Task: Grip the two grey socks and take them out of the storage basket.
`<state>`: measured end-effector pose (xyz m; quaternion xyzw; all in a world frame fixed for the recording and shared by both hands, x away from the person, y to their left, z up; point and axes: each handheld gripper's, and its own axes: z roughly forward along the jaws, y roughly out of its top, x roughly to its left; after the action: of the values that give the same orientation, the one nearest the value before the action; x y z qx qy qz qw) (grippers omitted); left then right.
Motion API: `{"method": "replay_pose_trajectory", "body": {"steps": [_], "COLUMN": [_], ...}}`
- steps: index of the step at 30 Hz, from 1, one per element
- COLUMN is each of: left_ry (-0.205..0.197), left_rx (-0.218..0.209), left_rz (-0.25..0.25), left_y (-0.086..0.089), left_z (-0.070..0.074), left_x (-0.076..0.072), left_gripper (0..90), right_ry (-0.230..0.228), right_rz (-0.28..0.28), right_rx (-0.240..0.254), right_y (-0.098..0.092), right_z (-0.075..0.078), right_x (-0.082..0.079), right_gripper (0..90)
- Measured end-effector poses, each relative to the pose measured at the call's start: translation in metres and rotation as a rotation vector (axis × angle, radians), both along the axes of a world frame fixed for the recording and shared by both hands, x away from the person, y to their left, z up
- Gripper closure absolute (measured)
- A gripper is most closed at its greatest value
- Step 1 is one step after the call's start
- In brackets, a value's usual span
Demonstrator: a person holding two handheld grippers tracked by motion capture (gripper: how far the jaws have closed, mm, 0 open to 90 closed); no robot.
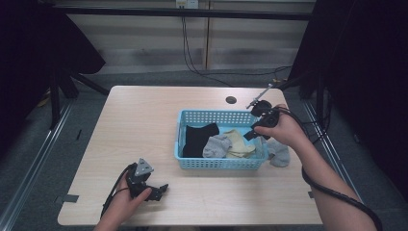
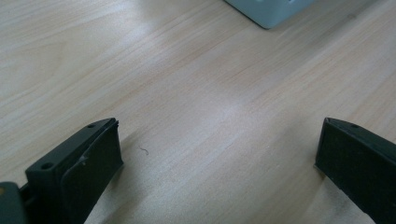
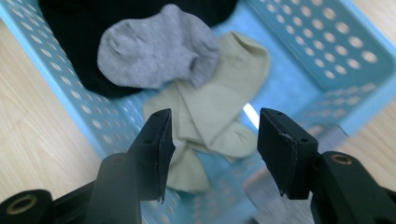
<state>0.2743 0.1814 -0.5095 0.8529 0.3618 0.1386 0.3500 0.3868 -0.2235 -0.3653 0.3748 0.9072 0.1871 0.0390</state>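
Partly hidden by the basket (image 1: pixel 219 163) wall, a grey sock (image 1: pixel 279 154) lies beneath the open, empty right claw (image 1: pixel 255 131).

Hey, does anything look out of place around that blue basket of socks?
Yes. One grey sock lies outside the light blue perforated plastic basket, on the wooden table by its right end, while the black sock, another grey sock and the beige sock lie inside.
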Motion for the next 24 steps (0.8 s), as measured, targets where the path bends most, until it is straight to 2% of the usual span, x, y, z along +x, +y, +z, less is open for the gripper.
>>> {"method": "replay_pose_trajectory", "body": {"steps": [1, 2, 3, 5, 11, 18, 24], "left_ry": [0.000, 0.000, 0.000, 0.000, 0.001, 0.001, 0.001], "left_rx": [0.000, 0.000, 0.000, 0.000, -0.001, -0.003, -0.003], "left_rz": [0.000, 0.000, 0.000, 0.000, -0.002, -0.005, -0.005], "left_y": [0.000, 0.000, 0.000, 0.000, 0.000, 0.000, 0.000], "left_z": [0.000, 0.000, 0.000, 0.000, 0.000, 0.000, 0.000], "left_x": [0.000, 0.000, 0.000, 0.000, 0.000, -0.001, -0.001], "left_gripper": [0.0, 0.0, 0.0, 0.0, 0.0, 0.0, 0.0], "right_ry": [0.000, 0.002, 0.002, 0.009, 0.027, 0.060, 0.074], "right_rz": [0.000, 0.003, 0.003, 0.010, 0.022, 0.006, -0.019], "right_rx": [0.000, 0.005, 0.005, 0.018, 0.006, -0.010, 0.001], "right_y": [0.000, 0.009, 0.009, 0.022, 0.040, 0.049, 0.051], "right_z": [0.000, -0.002, -0.002, -0.007, -0.020, -0.042, -0.055], "right_x": [0.000, 0.002, 0.002, 0.006, 0.010, 0.014, 0.017], "right_gripper": [44.4, 43.0, 43.0, 42.2, 40.3, 36.7, 34.8]}}
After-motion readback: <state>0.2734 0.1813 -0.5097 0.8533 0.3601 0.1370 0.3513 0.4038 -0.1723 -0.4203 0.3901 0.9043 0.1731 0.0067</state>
